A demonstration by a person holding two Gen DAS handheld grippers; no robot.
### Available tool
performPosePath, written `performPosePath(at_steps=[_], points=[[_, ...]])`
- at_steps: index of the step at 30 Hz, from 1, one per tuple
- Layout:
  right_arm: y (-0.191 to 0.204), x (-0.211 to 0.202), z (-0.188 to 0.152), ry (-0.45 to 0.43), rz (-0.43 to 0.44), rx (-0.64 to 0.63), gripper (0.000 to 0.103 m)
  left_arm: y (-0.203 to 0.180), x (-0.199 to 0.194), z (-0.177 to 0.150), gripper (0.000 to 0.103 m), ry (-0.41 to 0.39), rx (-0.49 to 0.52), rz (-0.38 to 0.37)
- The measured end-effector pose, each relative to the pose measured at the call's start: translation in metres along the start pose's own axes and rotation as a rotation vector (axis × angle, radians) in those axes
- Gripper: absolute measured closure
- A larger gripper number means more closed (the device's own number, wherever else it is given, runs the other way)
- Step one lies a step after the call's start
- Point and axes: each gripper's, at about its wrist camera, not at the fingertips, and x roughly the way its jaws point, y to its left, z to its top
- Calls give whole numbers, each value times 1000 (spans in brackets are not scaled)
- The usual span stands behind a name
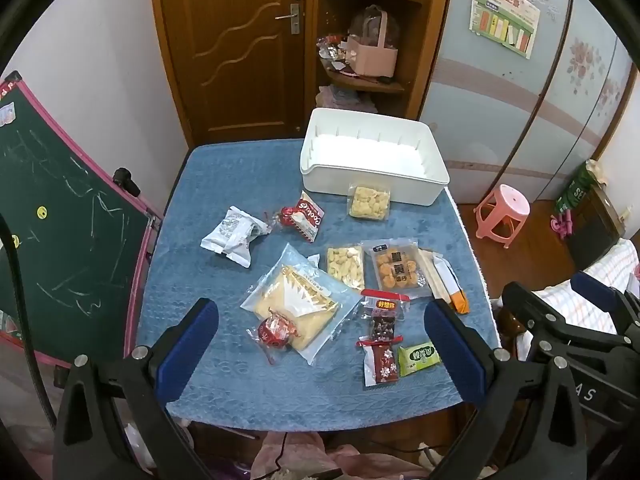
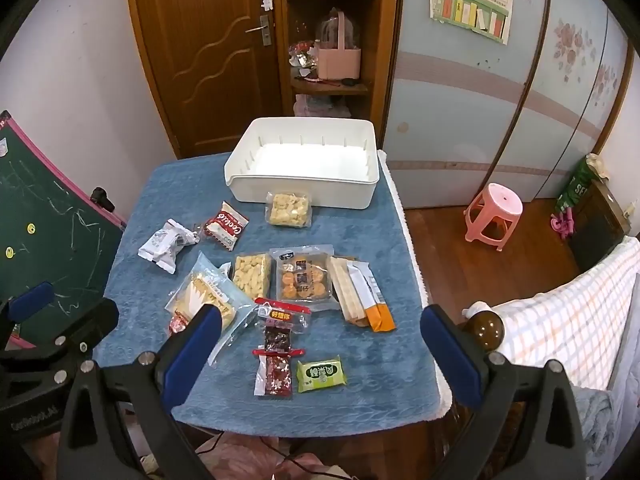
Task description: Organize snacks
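Left gripper (image 1: pixel 320 336): tilted downward over near table edge, jaws wide apart, empty.
Right gripper (image 2: pixel 320 340): alongside, same tilt, jaws apart, empty.
Snacks (image 2: pixel 302 278): scattered on blue cloth (image 2: pixel 360 380).
White bin (image 2: pixel 304 190): far side, empty.

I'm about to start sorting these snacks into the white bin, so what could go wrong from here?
1. The snack packets overlap: the red candy lies on the big clear bag, so a grab there may pinch both.
2. The orange-tipped sachet lies close to the blue cloth's right edge; a nudge could push it off.
3. The clear pack of yellow snacks sits right against the white bin, leaving the fingers little room behind it.
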Motion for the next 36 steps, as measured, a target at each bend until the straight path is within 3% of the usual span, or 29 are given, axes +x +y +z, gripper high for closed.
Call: performPosePath(at_steps=[36], points=[[0, -2, -2, 5, 6, 1, 2, 12, -8, -2, 1, -5, -1, 0]])
